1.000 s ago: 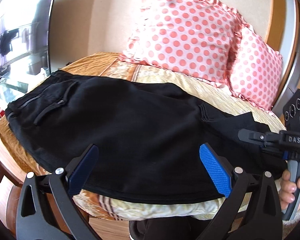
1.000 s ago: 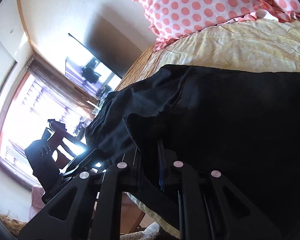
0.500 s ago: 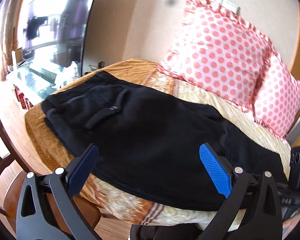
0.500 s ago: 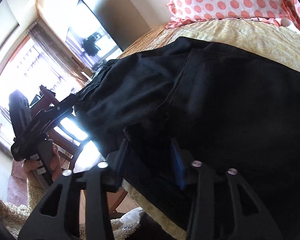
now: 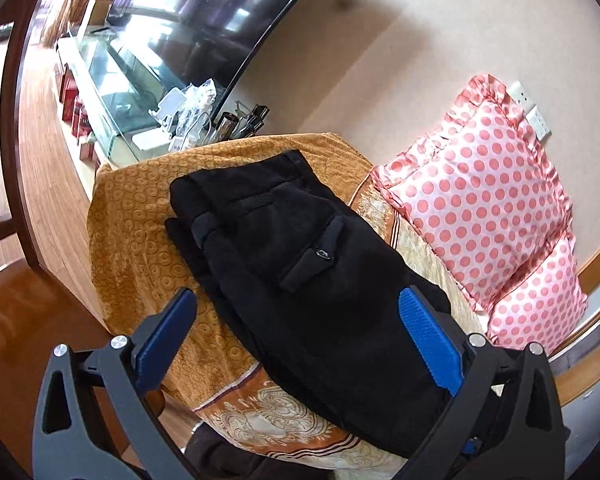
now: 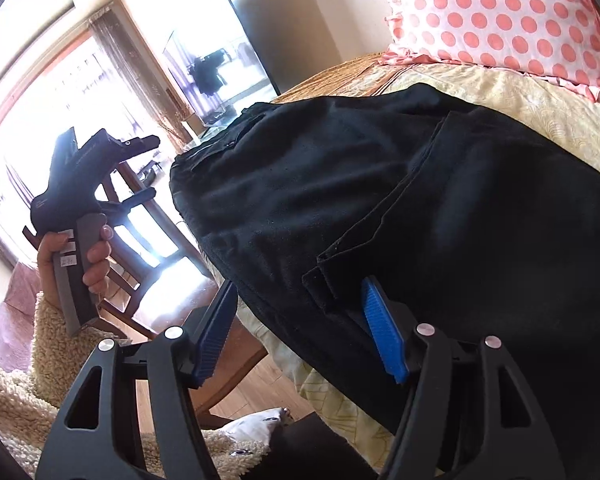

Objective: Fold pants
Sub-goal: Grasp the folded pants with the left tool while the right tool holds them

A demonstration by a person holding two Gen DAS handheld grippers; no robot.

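1. Lying across the bed (image 5: 140, 216) in the centre of the left wrist view, the black pants (image 5: 300, 272) were folded double, with the waistband toward the upper left.
2. The left gripper (image 5: 296, 340) stood wide open at the bottom of the frame and held nothing.
3. In the right wrist view, the right gripper (image 6: 300, 328) had just been opening; its blue pads stood apart over the near edge of the pants, not pressing the cloth.
4. Polka-dot pillows (image 5: 480, 208) leaned at the right.
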